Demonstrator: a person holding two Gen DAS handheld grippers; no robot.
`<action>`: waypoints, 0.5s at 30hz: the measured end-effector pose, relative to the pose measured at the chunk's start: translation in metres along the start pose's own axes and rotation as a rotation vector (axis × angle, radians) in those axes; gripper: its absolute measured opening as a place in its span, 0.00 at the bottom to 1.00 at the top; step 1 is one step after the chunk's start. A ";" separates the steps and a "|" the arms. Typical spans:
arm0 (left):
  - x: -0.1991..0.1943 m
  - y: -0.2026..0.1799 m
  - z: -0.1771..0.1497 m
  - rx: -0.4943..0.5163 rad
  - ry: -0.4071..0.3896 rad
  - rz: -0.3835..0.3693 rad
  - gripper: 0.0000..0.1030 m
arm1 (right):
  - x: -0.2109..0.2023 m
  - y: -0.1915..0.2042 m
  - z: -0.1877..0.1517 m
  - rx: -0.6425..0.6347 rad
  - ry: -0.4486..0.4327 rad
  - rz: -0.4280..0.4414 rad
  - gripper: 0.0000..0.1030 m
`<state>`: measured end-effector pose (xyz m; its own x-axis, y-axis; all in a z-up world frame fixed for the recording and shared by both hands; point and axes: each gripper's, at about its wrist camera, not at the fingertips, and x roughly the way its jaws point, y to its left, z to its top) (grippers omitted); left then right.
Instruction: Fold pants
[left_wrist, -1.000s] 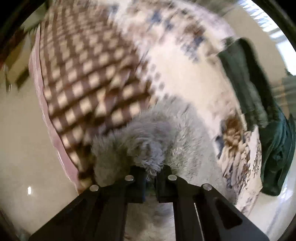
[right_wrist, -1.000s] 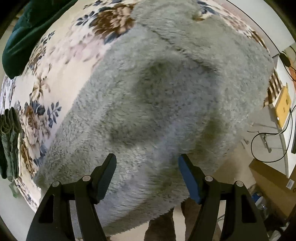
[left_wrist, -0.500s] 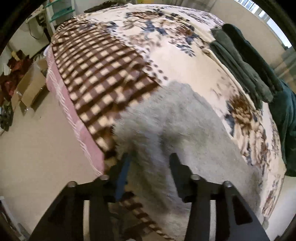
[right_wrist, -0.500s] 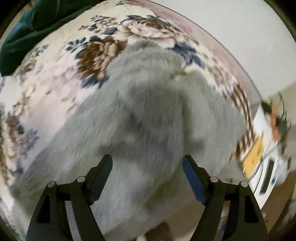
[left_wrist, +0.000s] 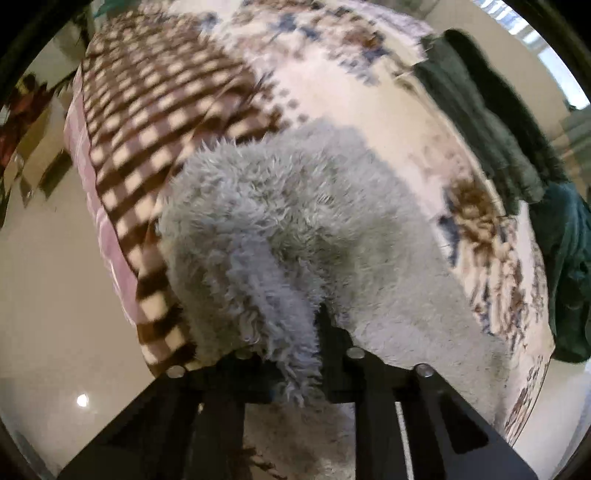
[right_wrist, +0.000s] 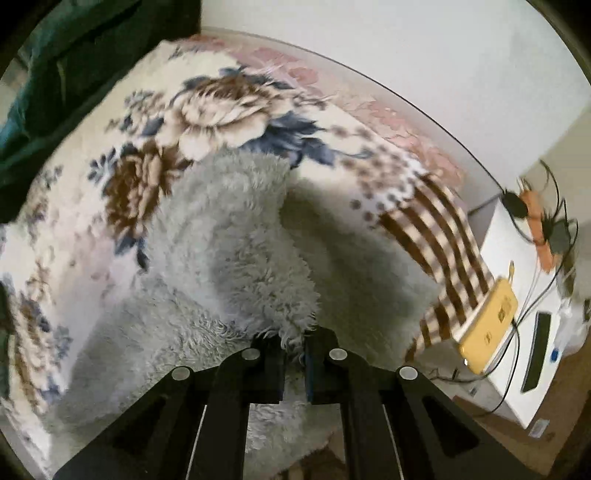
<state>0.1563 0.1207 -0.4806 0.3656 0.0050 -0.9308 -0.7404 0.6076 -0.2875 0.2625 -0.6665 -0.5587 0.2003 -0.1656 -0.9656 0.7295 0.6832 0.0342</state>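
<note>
We find the grey fleece pants (left_wrist: 295, 229) lying on the floral blanket (left_wrist: 332, 92) | left gripper (left_wrist: 291, 354) just closed, pinching a pants fold | right gripper (right_wrist: 293, 347) just closed, pinching a raised pants fold.

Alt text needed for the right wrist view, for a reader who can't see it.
The right tool is shut on a raised fold of fluffy grey fleece pants lying on a floral blanket. A yellow box sits on a white unit to the right.
</note>
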 end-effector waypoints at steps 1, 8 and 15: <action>-0.007 -0.002 0.000 0.017 -0.009 -0.006 0.10 | -0.006 -0.008 -0.002 0.026 -0.002 0.018 0.07; -0.030 0.021 0.002 0.031 0.013 0.004 0.08 | 0.011 -0.062 -0.026 0.164 0.097 0.023 0.10; -0.028 0.004 -0.012 0.088 0.052 0.066 0.15 | 0.013 -0.065 -0.034 0.065 0.057 -0.053 0.54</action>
<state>0.1360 0.1138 -0.4583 0.2863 0.0077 -0.9581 -0.7088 0.6745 -0.2064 0.1950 -0.6889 -0.5827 0.1238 -0.1587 -0.9795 0.7791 0.6269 -0.0031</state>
